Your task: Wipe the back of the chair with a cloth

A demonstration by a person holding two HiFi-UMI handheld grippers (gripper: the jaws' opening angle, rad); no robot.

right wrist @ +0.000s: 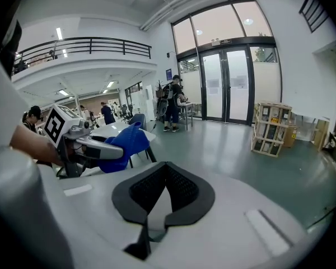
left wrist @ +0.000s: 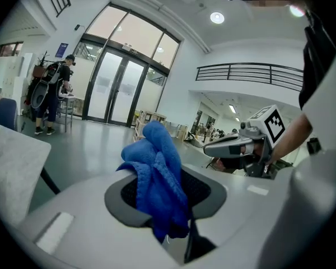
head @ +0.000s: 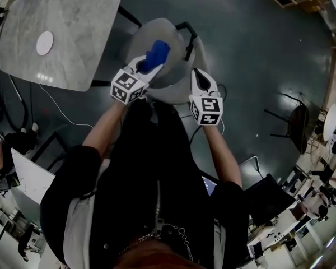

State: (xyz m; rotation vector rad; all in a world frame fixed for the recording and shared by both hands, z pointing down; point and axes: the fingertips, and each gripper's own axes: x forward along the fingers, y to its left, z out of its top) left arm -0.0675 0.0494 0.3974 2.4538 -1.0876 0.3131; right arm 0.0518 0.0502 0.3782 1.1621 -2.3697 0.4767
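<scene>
My left gripper [head: 151,66] is shut on a bunched blue cloth [head: 155,55], held over the light grey chair [head: 140,35] directly in front of me. In the left gripper view the cloth [left wrist: 157,175] is pinched between the jaws of my left gripper [left wrist: 168,206] and bulges up above them. My right gripper [head: 199,76] hangs beside it over the chair's right side, apart from the cloth. In the right gripper view my right gripper [right wrist: 163,198] holds nothing, its dark pads meeting, and the cloth [right wrist: 124,142] shows at the left. Neither gripper view shows the chair.
A marble-topped table [head: 73,49] with a white disc [head: 44,42] stands to the left of the chair. A dark chair [head: 297,125] stands far right. A white cable [head: 56,105] runs over the floor. Wooden crates [right wrist: 271,129] and glass doors [right wrist: 227,86] lie ahead.
</scene>
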